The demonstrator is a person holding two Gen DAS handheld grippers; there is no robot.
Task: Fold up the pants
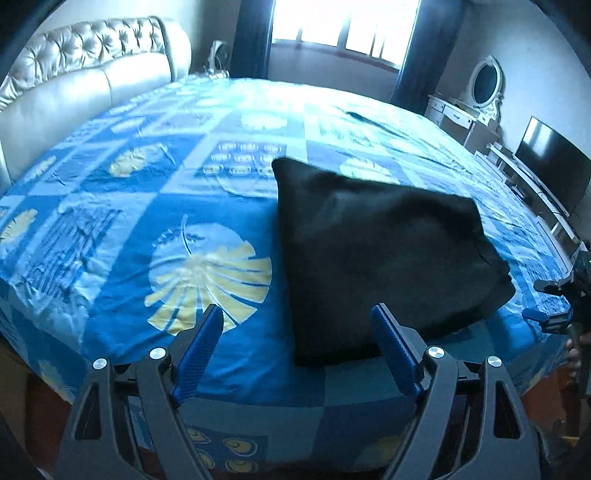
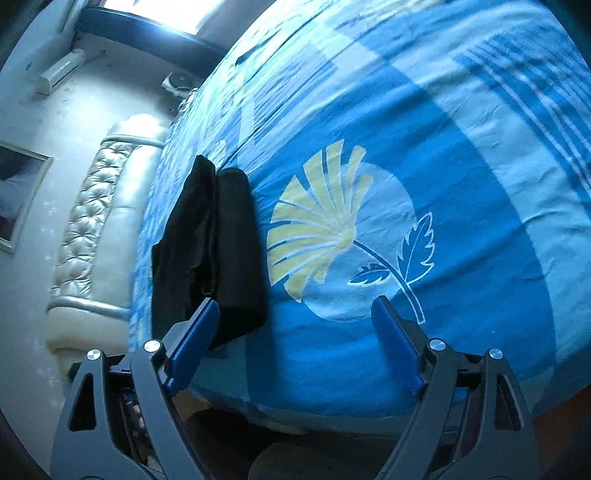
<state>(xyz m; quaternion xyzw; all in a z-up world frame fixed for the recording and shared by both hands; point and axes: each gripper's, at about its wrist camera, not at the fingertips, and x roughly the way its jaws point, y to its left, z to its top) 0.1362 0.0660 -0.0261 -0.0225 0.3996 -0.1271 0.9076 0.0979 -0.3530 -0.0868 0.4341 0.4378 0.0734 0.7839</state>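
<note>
While both claws (image 1: 297, 345) (image 2: 295, 339) gape empty, pants (image 1: 373, 258) lie folded on bed (image 1: 110, 280): soft, floppy, light; pinch thick folded edge.

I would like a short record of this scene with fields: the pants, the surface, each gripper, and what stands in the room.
pants: black pants, folded into a compact stack, lying on the bed
surface: bed with a blue leaf-print cover
left gripper: open, nothing between the jaws, near the pants' front edge
right gripper: open, nothing between the jaws, pants to its left in its view
headboard: tufted headboard at the bed's far left
room: window, TV, oval mirror
</note>
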